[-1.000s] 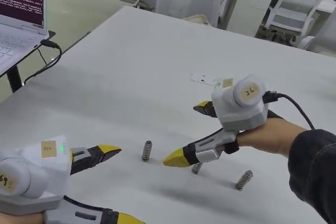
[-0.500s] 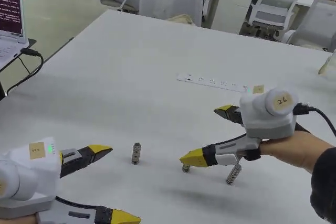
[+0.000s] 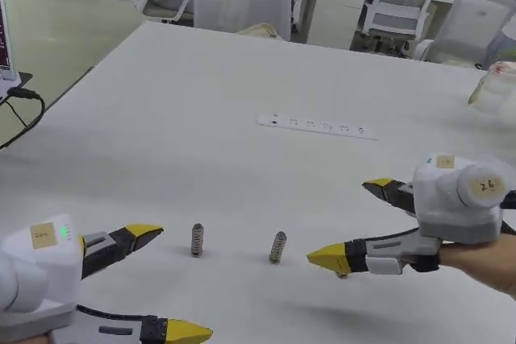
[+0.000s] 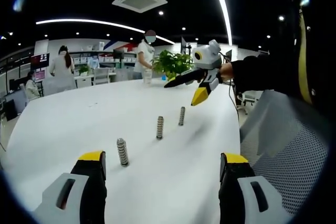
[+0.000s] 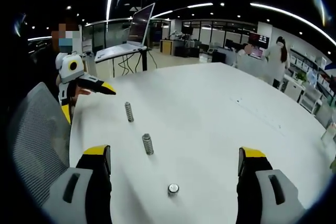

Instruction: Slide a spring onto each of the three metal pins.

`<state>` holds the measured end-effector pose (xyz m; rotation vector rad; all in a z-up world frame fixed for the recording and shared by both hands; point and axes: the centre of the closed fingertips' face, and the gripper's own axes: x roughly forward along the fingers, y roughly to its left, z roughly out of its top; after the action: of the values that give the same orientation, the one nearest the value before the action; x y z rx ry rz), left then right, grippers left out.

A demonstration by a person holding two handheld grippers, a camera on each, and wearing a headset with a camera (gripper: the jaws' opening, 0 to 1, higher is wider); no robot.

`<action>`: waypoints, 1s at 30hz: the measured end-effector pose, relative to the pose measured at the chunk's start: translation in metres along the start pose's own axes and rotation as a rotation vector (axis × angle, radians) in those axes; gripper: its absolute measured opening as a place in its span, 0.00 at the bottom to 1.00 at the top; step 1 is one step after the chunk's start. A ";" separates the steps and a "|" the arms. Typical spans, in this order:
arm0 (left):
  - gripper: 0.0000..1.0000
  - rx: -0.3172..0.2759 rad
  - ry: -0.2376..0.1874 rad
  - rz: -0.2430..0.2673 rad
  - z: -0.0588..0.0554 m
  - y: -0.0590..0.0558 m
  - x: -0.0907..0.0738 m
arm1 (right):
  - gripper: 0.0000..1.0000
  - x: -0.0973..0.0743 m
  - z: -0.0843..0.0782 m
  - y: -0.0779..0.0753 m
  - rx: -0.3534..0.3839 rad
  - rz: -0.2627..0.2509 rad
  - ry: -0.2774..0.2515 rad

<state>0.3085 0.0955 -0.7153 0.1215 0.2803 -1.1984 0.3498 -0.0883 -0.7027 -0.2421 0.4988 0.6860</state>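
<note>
**A:** How are the grippers held?

**B:** The left gripper (image 3: pixel 177 281) is spread wide, with nothing between its jaws. The right gripper (image 3: pixel 345 221) is likewise wide apart and empty.

**A:** Where are the springs found?

**B:** Three are seen upright in a row on the white bench (image 3: pixel 201 102). With the middle spring (image 3: pixel 277 247) taken as marker, the second spring (image 3: pixel 197 240) stands near it on the left gripper's side. The third spring (image 5: pixel 173 188) stands near it on the opposite side, just under the right gripper's lower jaw, and is looked down on end-on in the right gripper view. No bare pins are made out, so every pin is judged to be sleeved already.

**A:** What could be spoiled from here?

**B:** The third spring could be tipped or dragged if the right gripper were lowered or swung toward the middle spring, since a jaw hangs directly over it. Such slender uprights are expected to topple at a light brush.

**A:** Are any containers noted?

**B:** A clear vessel (image 3: pixel 493 86) is seen well beyond the middle spring, at the bench's far edge. It is blurred, and its contents cannot be told.
</note>
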 end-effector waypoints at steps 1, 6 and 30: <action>0.87 0.001 0.000 -0.001 0.001 -0.001 0.000 | 1.00 -0.004 -0.003 0.000 0.003 -0.007 0.000; 0.87 -0.008 -0.002 0.003 0.001 -0.001 0.000 | 1.00 -0.017 -0.015 0.004 0.034 -0.032 -0.029; 0.86 -0.052 -0.029 0.036 -0.003 -0.005 -0.009 | 1.00 -0.043 -0.060 0.050 0.055 -0.043 -0.091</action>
<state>0.3008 0.1028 -0.7150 0.0636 0.2828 -1.1554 0.2664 -0.0964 -0.7349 -0.1686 0.4233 0.6382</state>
